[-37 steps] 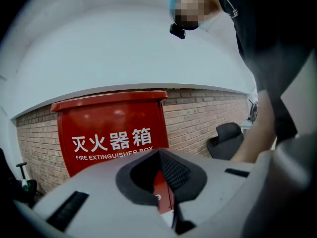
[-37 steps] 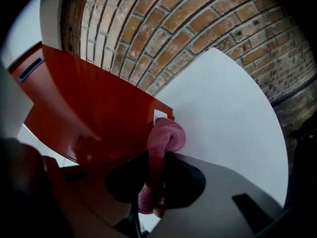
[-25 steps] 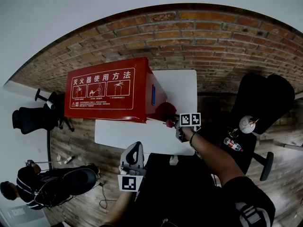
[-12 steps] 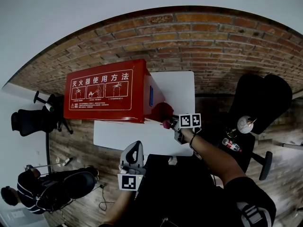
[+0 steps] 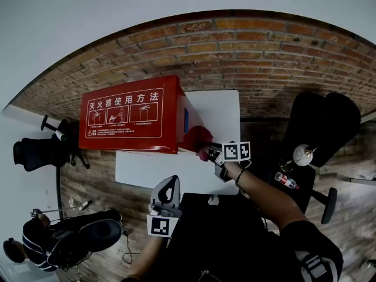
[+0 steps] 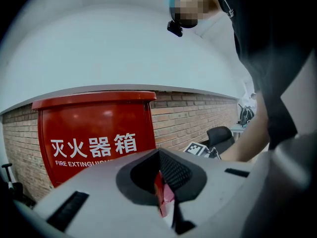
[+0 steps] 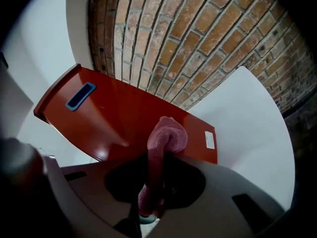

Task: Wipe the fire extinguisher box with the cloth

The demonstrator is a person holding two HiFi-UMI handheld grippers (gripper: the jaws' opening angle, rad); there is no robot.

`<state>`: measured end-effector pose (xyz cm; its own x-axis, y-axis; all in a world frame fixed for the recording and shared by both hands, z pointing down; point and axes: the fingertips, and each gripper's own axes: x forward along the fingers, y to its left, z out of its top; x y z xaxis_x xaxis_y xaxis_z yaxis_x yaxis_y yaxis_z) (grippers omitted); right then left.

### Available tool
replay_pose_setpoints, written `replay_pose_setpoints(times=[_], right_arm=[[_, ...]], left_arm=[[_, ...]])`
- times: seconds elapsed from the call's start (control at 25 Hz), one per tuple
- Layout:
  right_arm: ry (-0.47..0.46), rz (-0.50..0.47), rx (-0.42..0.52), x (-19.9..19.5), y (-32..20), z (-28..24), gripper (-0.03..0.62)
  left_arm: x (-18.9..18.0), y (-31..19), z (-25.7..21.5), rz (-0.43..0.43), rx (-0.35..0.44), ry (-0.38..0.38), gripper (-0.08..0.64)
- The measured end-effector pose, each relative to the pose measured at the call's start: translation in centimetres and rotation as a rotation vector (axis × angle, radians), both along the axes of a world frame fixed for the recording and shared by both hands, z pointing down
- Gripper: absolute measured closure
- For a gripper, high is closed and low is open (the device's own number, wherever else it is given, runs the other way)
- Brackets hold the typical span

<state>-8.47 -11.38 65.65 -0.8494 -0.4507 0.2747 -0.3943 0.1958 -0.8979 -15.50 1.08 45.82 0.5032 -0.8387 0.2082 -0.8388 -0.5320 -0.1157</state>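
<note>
Now, head view: the fire extinguisher box (image 5: 135, 113) stands on the white table (image 5: 220, 107). The right gripper (image 5: 214, 155) sits at the box's near right corner, with the pink cloth (image 5: 204, 153) up against the box's end face. The left gripper (image 5: 167, 185) hangs on my side of the box, well apart from it, touching nothing.

Left gripper view: jaws together. A thin red sliver shows at the seam; I cannot identify it. The box's lettered front stands beyond.

Right gripper view: jaws clamped on the cloth. Its rolled tip is at the box's red side, well along from the blue recess (image 7: 79, 96).

Risk, my judgement: only a narrow fold is pinched, so a hard drag along the box could pull the cloth free. Nothing steadies the box, so a firm push may slide it.

Versus a second ago: the cloth has crept slightly in toward the box's corner. The left gripper has not moved.
</note>
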Motion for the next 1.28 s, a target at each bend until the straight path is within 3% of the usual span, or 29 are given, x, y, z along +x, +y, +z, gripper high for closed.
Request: replay_pose_setpoints(times=[0.4, 0.56, 0.84, 1.12, 1.28], right_arm=[[-0.050, 0.001, 0.046, 0.0, 0.0, -4.5, 0.514], [-0.058, -0.002, 0.057, -0.1, 0.1, -5.7, 0.514], [-0.084, -0.007, 0.078, -0.1, 0.4, -8.1, 0.514], [-0.122, -0.014, 0.118, -0.2, 0.8, -11.5, 0.514], [-0.139, -0.016, 0.149, -0.2, 1.0, -13.5, 0.514]], left_arm=[[1.5, 0.7, 0.1, 0.088, -0.031, 0.030, 0.514], [2.9, 1.3, 0.3, 0.167, -0.052, 0.054, 0.513], [3.9, 1.6, 0.2, 0.207, -0.098, 0.120, 0.514], [4.3, 1.9, 0.7, 0.208, -0.089, 0.034, 0.514], [4.4, 2.0, 0.7, 0.201, -0.090, 0.045, 0.514]])
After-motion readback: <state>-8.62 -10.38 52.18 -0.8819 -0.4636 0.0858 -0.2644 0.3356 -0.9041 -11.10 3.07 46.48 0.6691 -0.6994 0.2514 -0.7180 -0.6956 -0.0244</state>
